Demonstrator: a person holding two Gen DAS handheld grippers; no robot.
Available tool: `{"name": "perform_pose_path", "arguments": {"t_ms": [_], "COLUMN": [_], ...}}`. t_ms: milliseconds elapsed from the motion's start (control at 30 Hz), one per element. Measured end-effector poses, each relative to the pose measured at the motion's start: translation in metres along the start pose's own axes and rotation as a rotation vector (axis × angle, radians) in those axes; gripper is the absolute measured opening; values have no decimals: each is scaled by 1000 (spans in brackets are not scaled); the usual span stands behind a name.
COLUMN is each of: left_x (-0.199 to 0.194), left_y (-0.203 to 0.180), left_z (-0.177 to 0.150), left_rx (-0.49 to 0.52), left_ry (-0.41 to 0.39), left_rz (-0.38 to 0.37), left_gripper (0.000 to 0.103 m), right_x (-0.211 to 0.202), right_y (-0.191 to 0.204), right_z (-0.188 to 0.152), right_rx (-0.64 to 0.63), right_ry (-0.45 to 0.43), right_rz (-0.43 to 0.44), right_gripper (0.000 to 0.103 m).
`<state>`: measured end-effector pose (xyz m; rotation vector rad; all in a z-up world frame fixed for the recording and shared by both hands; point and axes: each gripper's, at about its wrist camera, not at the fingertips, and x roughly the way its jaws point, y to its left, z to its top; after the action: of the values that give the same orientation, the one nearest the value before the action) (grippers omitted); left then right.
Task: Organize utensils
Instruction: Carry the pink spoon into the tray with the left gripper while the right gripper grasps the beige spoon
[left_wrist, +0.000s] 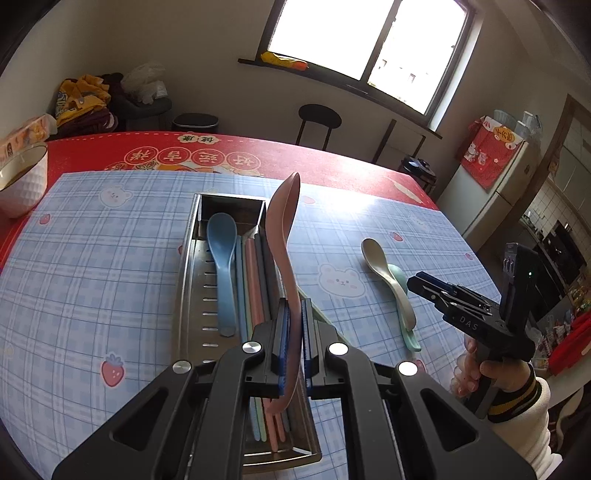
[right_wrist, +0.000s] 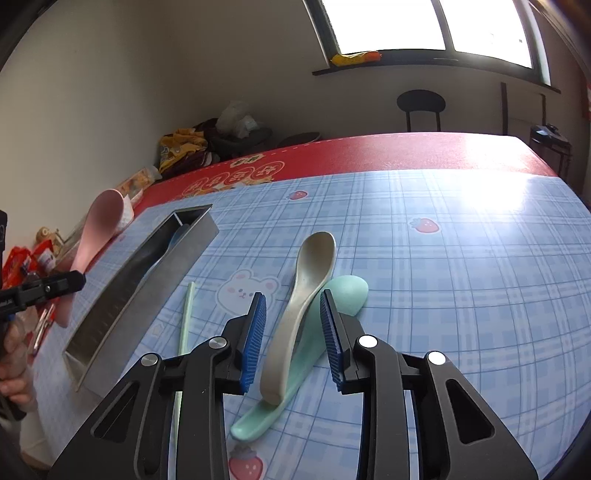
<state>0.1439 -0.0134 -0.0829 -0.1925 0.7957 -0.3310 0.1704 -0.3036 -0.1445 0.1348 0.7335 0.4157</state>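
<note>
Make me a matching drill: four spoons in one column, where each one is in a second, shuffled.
Things:
1. pink spoon
2. blue spoon
3. beige spoon
4. green spoon

Places:
A. lying in the metal tray
B. on the mat, under another spoon
C. clamped in the left gripper
D. resting on another spoon, between the right gripper's open jaws

Pairs: 1-C, 2-A, 3-D, 4-B

The tray (left_wrist: 192, 280) is showing as brushed, dull-shining metal. The pink spoon (left_wrist: 282, 236), beige spoon (right_wrist: 303, 295) and green spoon (right_wrist: 332, 295) are looking like smooth matt plastic. The checked tablecloth (right_wrist: 461, 295) is gleaming glossily, and the gripper pads (right_wrist: 255, 332) are appearing ribbed.
</note>
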Motion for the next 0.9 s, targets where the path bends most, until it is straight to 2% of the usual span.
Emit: {"name": "perform_pose_path", "arguments": {"t_ms": [100, 300, 467, 667, 767, 900], "left_x": [-7, -16, -17, -18, -19, -20], "left_y": [19, 38, 42, 52, 57, 62], "left_z": [-2, -4, -7, -13, -17, -21], "left_rx": [-42, -72, -66, -80, -89, -99], "left_ry": [-4, -22, -36, -31, -30, -25], "left_rz": [-9, -37, -67, -88, -93, -100], "left_gripper": [7, 7, 7, 7, 7, 7], "right_x": [3, 14, 20, 29, 35, 40], "right_y": [10, 13, 23, 34, 42, 41], "right_z": [-2, -4, -1, 1, 1, -1], "right_rx": [-41, -34, -42, -88, -128, -135], "right_ry": [32, 125, 152, 175, 194, 209], "right_rz": [-39, -82, -116, -215, -266, -335], "right_gripper": [30, 30, 30, 29, 26, 16]}}
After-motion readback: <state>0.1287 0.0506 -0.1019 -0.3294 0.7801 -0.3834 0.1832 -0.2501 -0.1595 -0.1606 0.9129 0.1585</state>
